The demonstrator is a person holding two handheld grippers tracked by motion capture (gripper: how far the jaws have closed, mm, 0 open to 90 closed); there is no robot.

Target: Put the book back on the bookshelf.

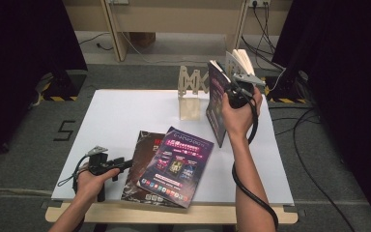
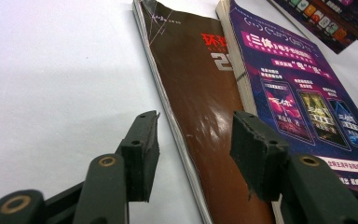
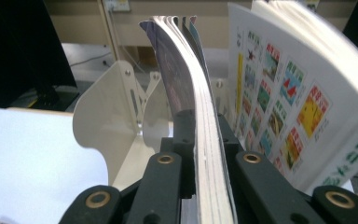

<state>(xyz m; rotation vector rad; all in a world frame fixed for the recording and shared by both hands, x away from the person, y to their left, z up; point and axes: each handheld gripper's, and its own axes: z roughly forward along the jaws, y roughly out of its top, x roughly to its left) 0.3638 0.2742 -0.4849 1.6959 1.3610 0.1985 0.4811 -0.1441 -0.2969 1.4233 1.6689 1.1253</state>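
A thin purple-covered magazine [image 1: 217,104] is held upright on edge beside the wooden rack [image 1: 191,94]. Two more magazines [image 1: 166,166] are lain overlapped, flat on the desk [image 1: 116,116].

grey carpet floor [image 1: 24,145], black curtains [image 1: 24,38] either side, wooden frame legs [image 1: 116,34], trailing cables [image 1: 314,145]

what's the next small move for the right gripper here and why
Probably carry the book a little left toward the rack and lower it into a slot. The right gripper is shut on the book's edge and holds it upright just beside the rack, clear of the table. The left gripper rests open at the brown book.
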